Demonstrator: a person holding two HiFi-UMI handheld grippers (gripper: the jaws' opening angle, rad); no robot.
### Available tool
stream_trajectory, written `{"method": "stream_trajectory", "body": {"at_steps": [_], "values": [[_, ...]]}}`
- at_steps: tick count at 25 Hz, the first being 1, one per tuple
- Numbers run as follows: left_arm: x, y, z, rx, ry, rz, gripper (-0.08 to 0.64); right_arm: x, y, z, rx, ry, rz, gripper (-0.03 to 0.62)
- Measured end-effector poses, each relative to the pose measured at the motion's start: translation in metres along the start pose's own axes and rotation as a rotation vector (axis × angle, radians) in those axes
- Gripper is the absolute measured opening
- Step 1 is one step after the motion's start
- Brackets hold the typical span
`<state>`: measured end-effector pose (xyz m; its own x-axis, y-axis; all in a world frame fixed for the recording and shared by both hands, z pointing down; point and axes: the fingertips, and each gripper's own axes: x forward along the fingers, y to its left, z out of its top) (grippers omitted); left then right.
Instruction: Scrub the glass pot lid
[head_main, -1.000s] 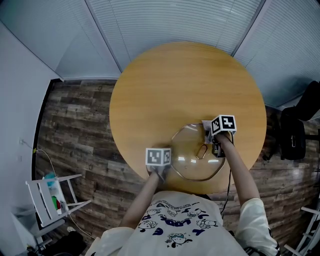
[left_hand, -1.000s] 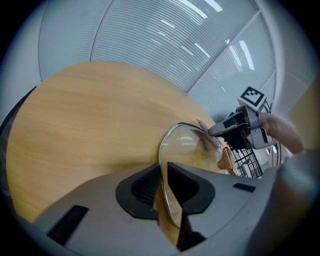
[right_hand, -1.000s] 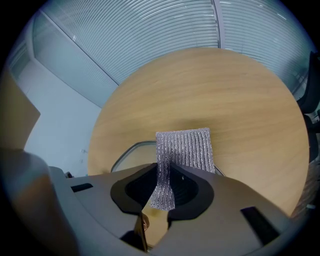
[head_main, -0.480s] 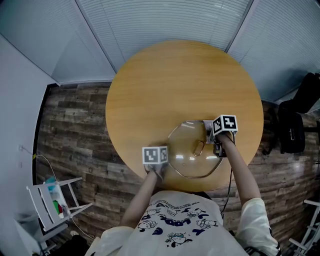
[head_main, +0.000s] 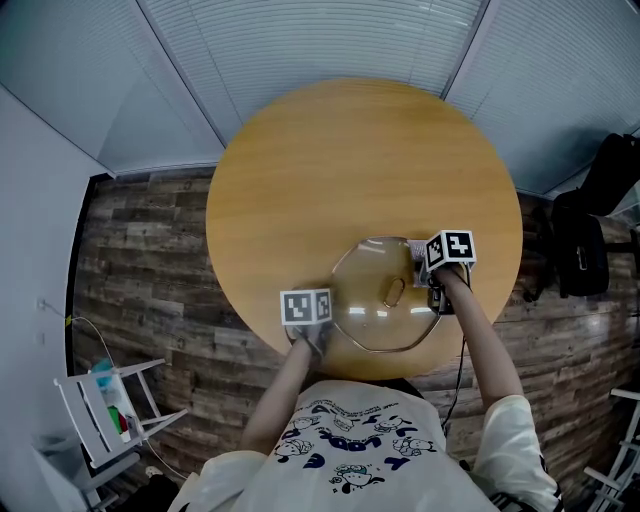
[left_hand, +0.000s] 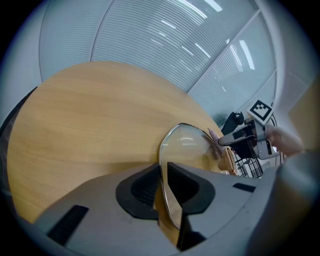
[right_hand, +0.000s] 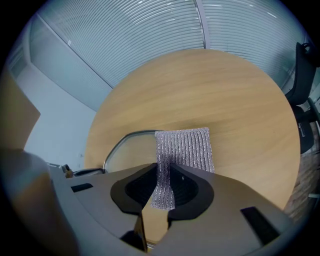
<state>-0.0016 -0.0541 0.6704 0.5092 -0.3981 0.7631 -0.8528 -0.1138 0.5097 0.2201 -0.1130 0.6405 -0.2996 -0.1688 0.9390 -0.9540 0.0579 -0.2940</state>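
Head view looks straight down on a big round light-wood table (head_main: 360, 150), and pretty much the only thing on it is the clear glass pot lid with a metal rim (head_main: 370, 322). It sits at the near edge of the table, right in front of the person, with its loop handle (head_main: 392, 292) facing up.

The left gripper (left_hand: 164, 187) has its jaws pinched tight on the lid's near-left rim, with the metal edge running right between them. My guess is that's purely an anchor, so the lid doesn't skate around the smooth tabletop while the other side gets rubbed.

The right gripper (right_hand: 162, 187) is over at the lid's far-right edge. Its jaws are squeezed together on one end of a silvery ribbed scrubbing cloth (right_hand: 186, 149), and the free end fans out past the jaws over the rim and onto the wood. Makes sense: hold it by one end and the loose part does the wiping.

Compared with a second ago, not much has changed. The left grip looks the same. The right gripper and cloth seem a touch further from the handle, out toward the right rim, which looks like one scrub stroke. The head camera drifted a bit too, so I'm not fully sure.
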Motion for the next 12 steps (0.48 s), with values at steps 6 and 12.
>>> {"method": "stream_trajectory", "body": {"at_steps": [6,12], "values": [[0.0,0.0,-0.002,0.007,0.003,0.004,0.057,-0.002,-0.003,-0.008,-0.002,0.0,-0.012,0.075],[-0.001,-0.001,-0.002,0.01,-0.002,0.004,0.057,-0.008,-0.01,-0.017,0.024,-0.013,-0.016,0.075]]}}
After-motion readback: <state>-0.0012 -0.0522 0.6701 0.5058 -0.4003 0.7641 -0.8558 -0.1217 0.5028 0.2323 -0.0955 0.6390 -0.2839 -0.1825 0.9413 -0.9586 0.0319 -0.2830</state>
